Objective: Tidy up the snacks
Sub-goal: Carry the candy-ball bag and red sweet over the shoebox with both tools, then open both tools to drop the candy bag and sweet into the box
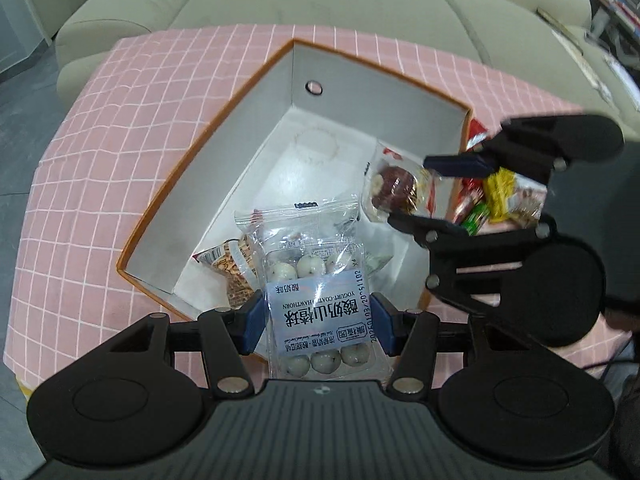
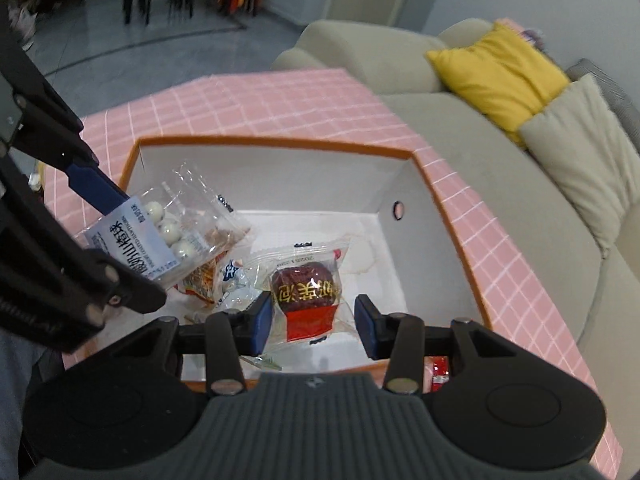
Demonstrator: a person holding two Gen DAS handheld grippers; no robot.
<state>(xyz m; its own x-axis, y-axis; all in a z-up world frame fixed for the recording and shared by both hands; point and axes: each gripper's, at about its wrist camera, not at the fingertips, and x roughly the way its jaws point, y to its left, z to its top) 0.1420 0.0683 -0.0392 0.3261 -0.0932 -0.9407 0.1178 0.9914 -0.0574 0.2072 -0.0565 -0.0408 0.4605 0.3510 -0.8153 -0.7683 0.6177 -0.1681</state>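
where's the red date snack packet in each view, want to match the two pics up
Left wrist view: the red date packet is right of centre, between the right gripper jaws, above the orange-rimmed box.
Right wrist view: it sits low centre, between this gripper's own jaws, over the box floor.
Shared landmark: the round hole in the box wall.
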